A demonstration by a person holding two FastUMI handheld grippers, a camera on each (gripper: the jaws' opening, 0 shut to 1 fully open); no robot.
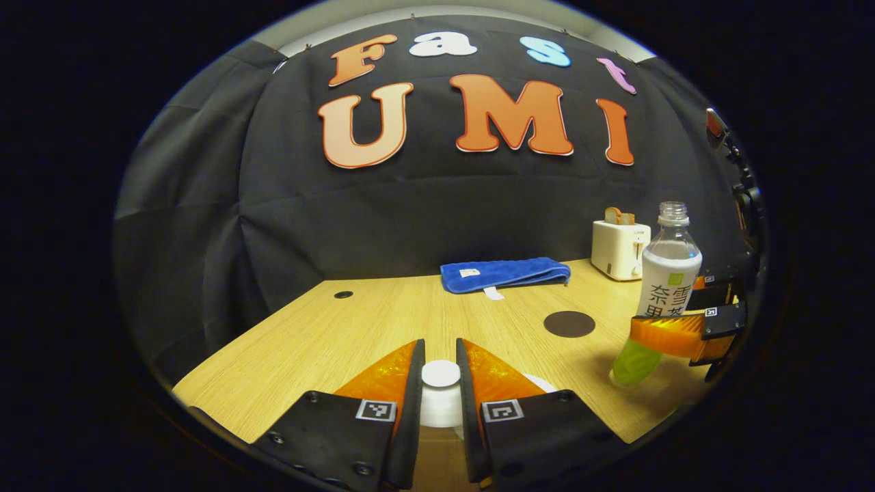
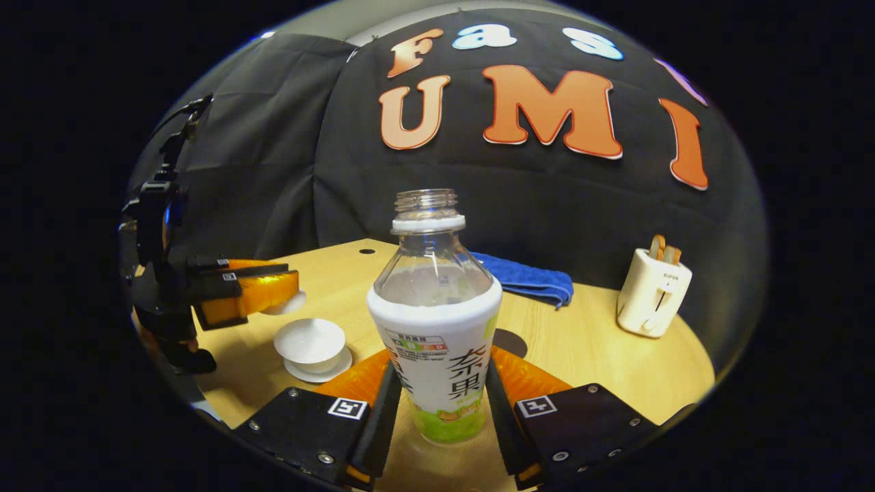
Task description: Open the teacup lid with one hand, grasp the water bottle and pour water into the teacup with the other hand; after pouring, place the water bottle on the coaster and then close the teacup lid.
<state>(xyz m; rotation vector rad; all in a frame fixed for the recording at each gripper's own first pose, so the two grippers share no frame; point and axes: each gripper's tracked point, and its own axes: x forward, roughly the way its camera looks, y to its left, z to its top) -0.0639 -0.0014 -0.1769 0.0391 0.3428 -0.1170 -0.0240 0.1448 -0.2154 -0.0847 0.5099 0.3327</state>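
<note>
Wooden table (image 2: pixel 615 355): left gripper (image 1: pixel 441 383) clamps the raised lid (image 1: pixel 441 374), right gripper (image 2: pixel 437 403) clamps the uncapped water bottle (image 2: pixel 437 321) beside the open teacup (image 2: pixel 311 342); pouring, coaster (image 1: pixel 569 324) placement, re-lidding remain.

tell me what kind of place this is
Likely a staged recording booth set up like a kitchen table: a black cloth wall hangs behind a wooden table holding a toaster, a folded blue towel and a teacup.
</note>
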